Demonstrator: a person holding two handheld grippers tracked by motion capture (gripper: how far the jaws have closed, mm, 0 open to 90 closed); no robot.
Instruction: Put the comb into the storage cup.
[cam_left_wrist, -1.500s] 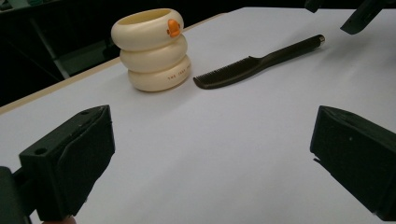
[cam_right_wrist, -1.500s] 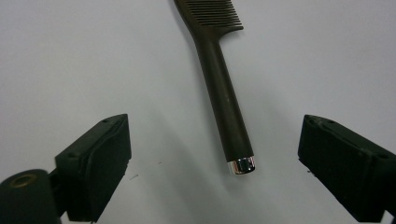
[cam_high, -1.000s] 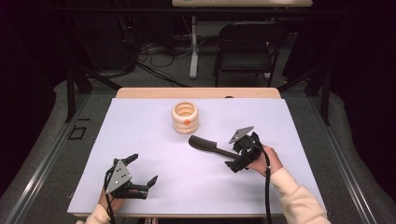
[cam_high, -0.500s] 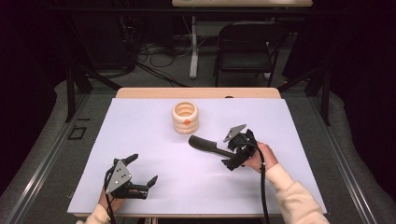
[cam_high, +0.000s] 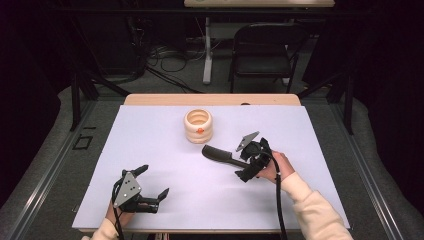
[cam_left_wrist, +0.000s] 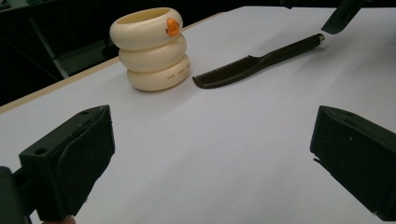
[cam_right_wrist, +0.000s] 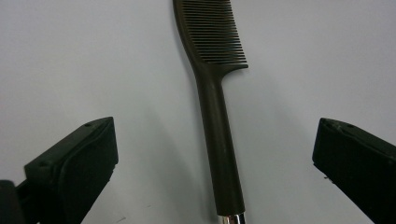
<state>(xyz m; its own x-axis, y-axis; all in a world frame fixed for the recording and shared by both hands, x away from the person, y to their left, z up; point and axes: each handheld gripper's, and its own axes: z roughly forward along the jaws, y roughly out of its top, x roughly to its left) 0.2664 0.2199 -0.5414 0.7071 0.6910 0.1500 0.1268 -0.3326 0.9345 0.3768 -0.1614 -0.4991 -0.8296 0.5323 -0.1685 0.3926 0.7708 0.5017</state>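
The right tongs (cam_right_wrist: 215, 186) are wide open over the light, stiff comb (cam_right_wrist: 215, 116), best grabbed by its handle.

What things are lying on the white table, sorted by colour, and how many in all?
Black: 1, the comb, lying flat with its handle end between the open jaws of the right tool.
Cream: 1, the ringed cup with an orange spot, standing upright beside the comb's teeth.
Total: 2 things on the table.
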